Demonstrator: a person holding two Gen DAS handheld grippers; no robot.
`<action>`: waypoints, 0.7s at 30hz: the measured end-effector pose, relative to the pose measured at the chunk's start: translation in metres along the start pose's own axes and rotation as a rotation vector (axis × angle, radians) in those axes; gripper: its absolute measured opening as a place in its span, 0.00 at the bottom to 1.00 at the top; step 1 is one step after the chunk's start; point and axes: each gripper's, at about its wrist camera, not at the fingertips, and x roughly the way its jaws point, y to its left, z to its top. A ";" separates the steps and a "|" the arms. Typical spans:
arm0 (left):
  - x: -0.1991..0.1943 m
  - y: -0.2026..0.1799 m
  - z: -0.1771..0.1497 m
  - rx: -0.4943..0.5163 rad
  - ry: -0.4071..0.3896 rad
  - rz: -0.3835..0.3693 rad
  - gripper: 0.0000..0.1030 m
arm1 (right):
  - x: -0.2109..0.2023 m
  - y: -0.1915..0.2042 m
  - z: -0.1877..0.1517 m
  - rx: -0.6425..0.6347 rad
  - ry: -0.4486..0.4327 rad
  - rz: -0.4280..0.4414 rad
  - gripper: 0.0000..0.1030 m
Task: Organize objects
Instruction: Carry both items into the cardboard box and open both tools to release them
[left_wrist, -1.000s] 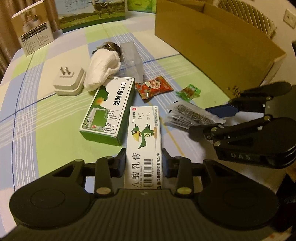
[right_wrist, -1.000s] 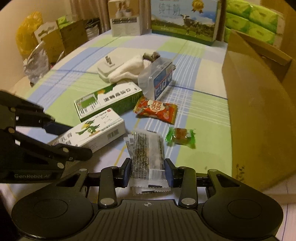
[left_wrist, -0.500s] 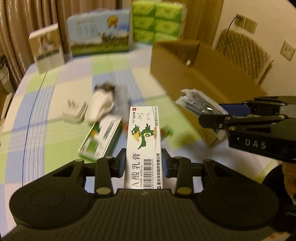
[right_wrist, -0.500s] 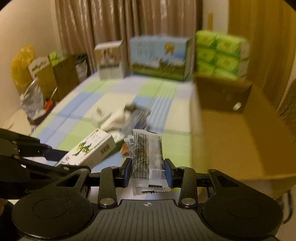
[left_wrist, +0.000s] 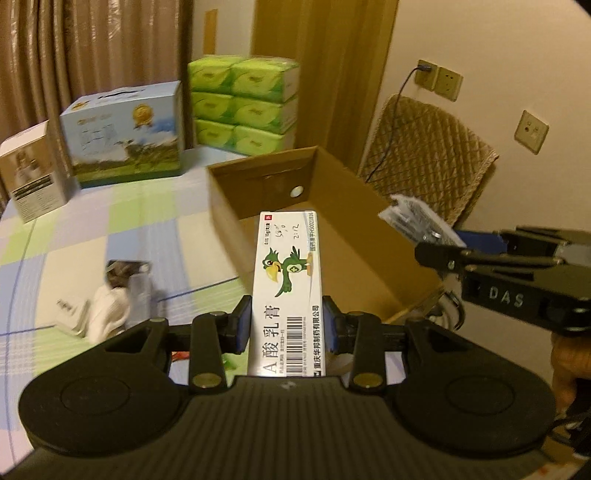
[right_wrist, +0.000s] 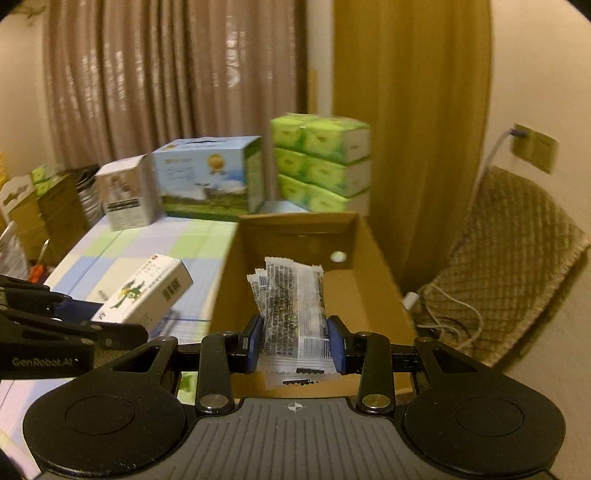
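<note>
**Both jaws loaded, held above open carton**

Tabletop (left_wrist: 110, 229) under a green, blue and white checked cloth. Open cardboard carton (left_wrist: 354, 236) on its right side, round hole in the far wall, floor bare where visible. Blue milk gift box (left_wrist: 122, 133) and stacked green tissue packs (left_wrist: 243, 99) at the far edge; smaller white product box (left_wrist: 33, 173) left of the milk box. White rolled cloth (left_wrist: 110, 310) and white plug adapter (left_wrist: 70, 314) left lying on the cloth, blurred.

Left gripper (left_wrist: 287, 328): jaws clamped on the white ointment box (left_wrist: 288, 273) with the green parrot print, gripped at its near end, far end reaching over the carton's near-left wall.

Right gripper (right_wrist: 295, 343): jaws clamped on a bunch of clear snack sachets (right_wrist: 291, 299), raised over the carton opening, clear of the floor.

Both items airborne, well apart from each other, neither touching the carton.
</note>
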 end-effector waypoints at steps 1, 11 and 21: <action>0.003 -0.005 0.002 0.000 0.000 -0.005 0.32 | 0.001 -0.006 0.000 0.008 0.003 -0.005 0.33; 0.044 -0.036 0.026 0.022 0.024 -0.041 0.32 | 0.012 -0.047 0.002 0.065 0.017 -0.020 0.33; 0.070 -0.027 0.037 0.023 -0.014 -0.014 0.40 | 0.037 -0.057 -0.003 0.095 0.049 -0.016 0.33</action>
